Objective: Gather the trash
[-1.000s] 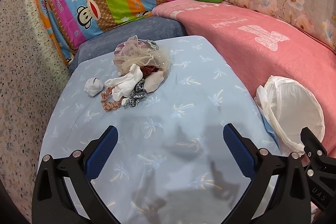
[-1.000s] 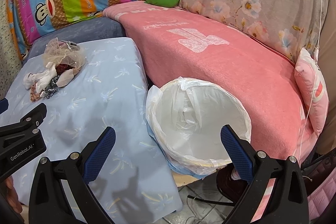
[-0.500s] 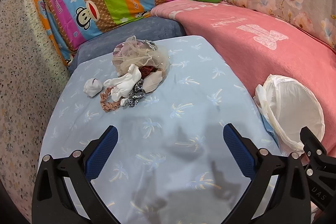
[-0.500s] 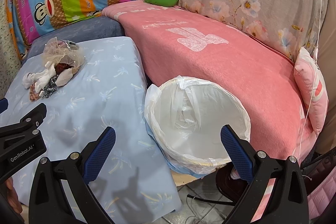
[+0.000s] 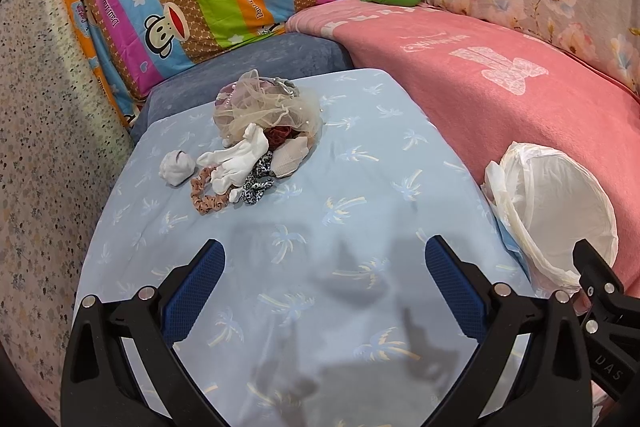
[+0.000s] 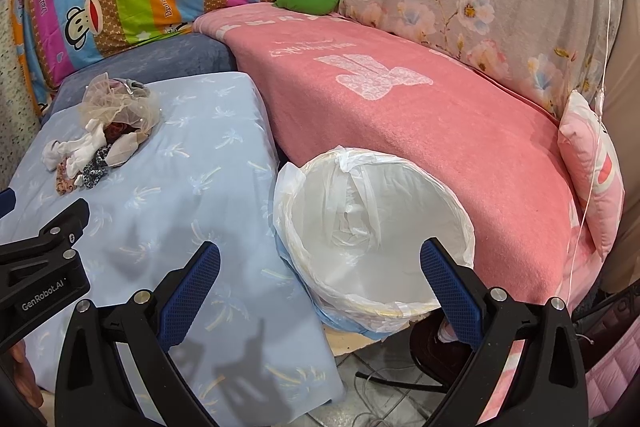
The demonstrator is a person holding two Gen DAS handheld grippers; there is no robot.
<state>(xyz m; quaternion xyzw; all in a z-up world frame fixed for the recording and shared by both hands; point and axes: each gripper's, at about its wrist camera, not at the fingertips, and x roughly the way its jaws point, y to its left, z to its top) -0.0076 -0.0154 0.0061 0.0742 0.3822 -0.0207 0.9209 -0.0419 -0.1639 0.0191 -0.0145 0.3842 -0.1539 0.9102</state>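
Well ahead of the wide-open, empty left gripper, slightly left: a soft, featherlight trash pile of tulle, gloves and scrunchies, likely best pinched at a bunched fold; right gripper wide over the lined bin.

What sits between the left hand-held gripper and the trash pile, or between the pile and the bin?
Nothing visible. Only bare blue sheet lies between the open left hand-held gripper and the trash pile. From the pile to the lined bin, the sheet is also free of objects.
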